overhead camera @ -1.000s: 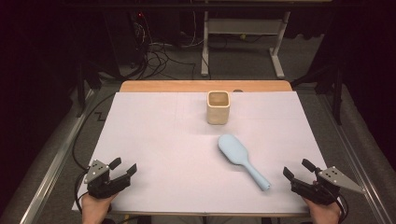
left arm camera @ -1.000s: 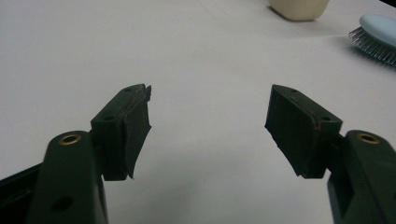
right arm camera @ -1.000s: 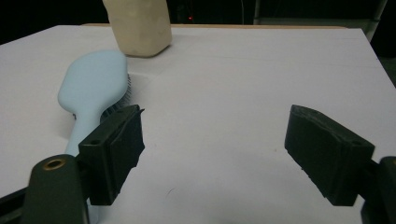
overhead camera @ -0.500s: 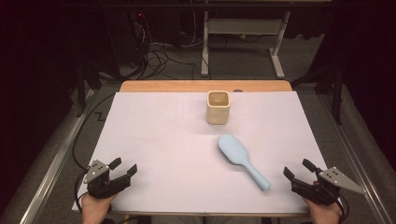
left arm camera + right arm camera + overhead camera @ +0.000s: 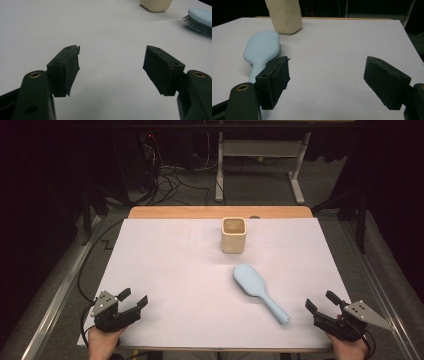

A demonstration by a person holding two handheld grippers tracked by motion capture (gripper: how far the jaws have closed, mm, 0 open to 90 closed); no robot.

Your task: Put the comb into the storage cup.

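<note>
On the white sheet (image 5: 175,270) covering the table, a pale blue hairbrush (image 5: 260,291) lies bristles down, right of centre. Its long axis runs diagonally: the oval head points toward about 10 o'clock, the handle trails toward 4 o'clock, ending near the right gripper (image 5: 326,305). That gripper sits at the sheet's near right corner, at about 4 o'clock from the table's centre, jaws spread wide and holding nothing; in its own view the brush (image 5: 262,53) lies behind its left jaw, apart from the pads. A cream square cup (image 5: 233,235) stands upright beyond the brush head, toward 12 o'clock, close to it but not touching. At the near left corner, about 8 o'clock, the left gripper (image 5: 133,299) rests in a hand (image 5: 102,342), jaws likewise wide and empty, well apart from the brush. In the left gripper view, bristles (image 5: 197,26) show under the brush head at the far right.
</note>
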